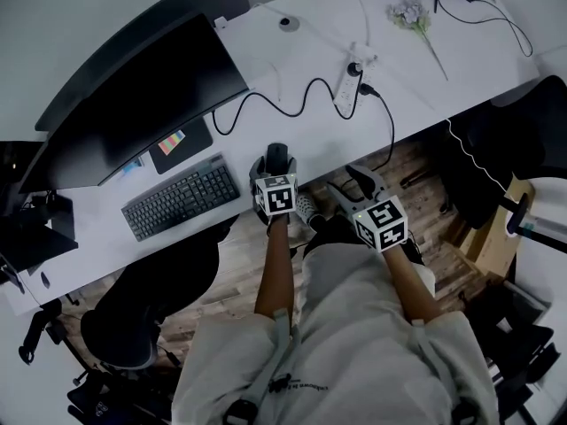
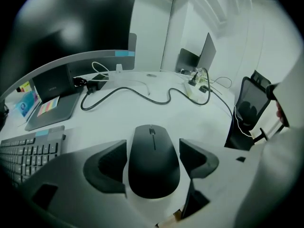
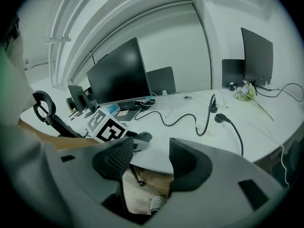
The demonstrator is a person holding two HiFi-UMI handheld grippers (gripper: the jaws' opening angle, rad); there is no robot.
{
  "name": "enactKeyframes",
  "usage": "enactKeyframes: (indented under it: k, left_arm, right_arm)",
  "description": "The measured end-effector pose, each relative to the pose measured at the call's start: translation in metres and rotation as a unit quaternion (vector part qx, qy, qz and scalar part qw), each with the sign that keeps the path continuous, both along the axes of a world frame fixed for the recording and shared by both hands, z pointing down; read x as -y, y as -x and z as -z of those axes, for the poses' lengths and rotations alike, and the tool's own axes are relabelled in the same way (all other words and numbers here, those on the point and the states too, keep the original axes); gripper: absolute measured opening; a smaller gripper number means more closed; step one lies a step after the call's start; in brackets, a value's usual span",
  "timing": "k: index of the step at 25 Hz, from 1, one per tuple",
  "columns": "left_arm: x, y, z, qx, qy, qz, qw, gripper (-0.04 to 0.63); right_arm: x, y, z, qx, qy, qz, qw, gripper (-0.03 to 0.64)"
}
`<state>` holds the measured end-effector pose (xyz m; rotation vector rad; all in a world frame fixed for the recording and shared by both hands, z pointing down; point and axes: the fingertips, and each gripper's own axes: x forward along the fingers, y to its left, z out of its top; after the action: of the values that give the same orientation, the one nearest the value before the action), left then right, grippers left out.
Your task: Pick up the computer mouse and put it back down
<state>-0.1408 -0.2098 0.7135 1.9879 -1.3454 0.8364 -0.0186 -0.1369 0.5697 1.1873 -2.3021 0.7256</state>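
Observation:
A black computer mouse lies flat on the white desk close to its front edge. My left gripper is lowered around it, one jaw on each side. A strip of white desk shows between each pad and the mouse, so the jaws are open and not pressing. My right gripper hangs just off the desk's front edge, above the wooden floor, open with nothing between its pads. In the right gripper view the mouse sits beside the left gripper's marker cube.
A black keyboard lies left of the mouse, in front of a large monitor. A black cable runs to a white power strip. Dried flowers lie at the far right. Office chairs stand below the desk edge.

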Motion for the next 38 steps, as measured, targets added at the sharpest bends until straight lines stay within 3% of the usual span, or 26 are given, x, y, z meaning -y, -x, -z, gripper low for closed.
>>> enactKeyframes:
  k: [3, 7, 8, 10, 11, 14, 23, 28, 32, 38]
  left_arm:
    - [0.003, 0.004, -0.003, 0.028, -0.012, 0.020, 0.9993, 0.316]
    - [0.002, 0.002, -0.005, 0.031, -0.030, 0.038, 0.9984, 0.307]
    - [0.002, 0.002, -0.006, 0.030, -0.030, 0.038, 0.9984, 0.307]
    - [0.003, 0.003, -0.006, 0.028, -0.028, 0.039, 0.9985, 0.306]
    - [0.003, 0.004, -0.006, 0.027, -0.027, 0.038, 0.9985, 0.307]
    - [0.004, 0.004, -0.007, 0.027, -0.024, 0.034, 0.9988, 0.306]
    - [0.000, 0.004, -0.008, 0.029, -0.018, 0.034, 0.9988, 0.305]
    - [0.007, 0.005, -0.007, 0.027, -0.021, 0.036, 0.9988, 0.305]
    - [0.003, 0.007, -0.008, 0.026, 0.005, 0.009, 0.9996, 0.302]
    - [0.002, 0.009, -0.004, 0.026, 0.004, 0.001, 0.9996, 0.302]
  right_arm:
    - [-0.001, -0.004, -0.001, 0.004, -0.002, -0.011, 1.000, 0.226]
    - [-0.004, -0.005, -0.006, 0.015, 0.002, -0.017, 1.000, 0.203]
    - [-0.003, -0.002, -0.004, 0.020, -0.002, -0.019, 1.000, 0.176]
    - [0.000, 0.003, -0.001, 0.040, -0.007, -0.024, 0.999, 0.014]
    - [0.001, 0.006, 0.000, 0.054, -0.005, -0.024, 0.998, 0.008]
    - [0.002, 0.014, -0.002, 0.070, -0.004, -0.013, 0.997, 0.008]
    - [-0.009, 0.017, -0.005, 0.045, -0.028, 0.050, 0.997, 0.006]
    - [-0.011, 0.028, -0.023, 0.062, -0.003, 0.075, 0.995, 0.008]
    - [-0.026, 0.052, -0.025, 0.096, 0.027, 0.122, 0.988, 0.008]
    - [-0.032, 0.069, -0.025, 0.091, 0.021, 0.148, 0.985, 0.008]
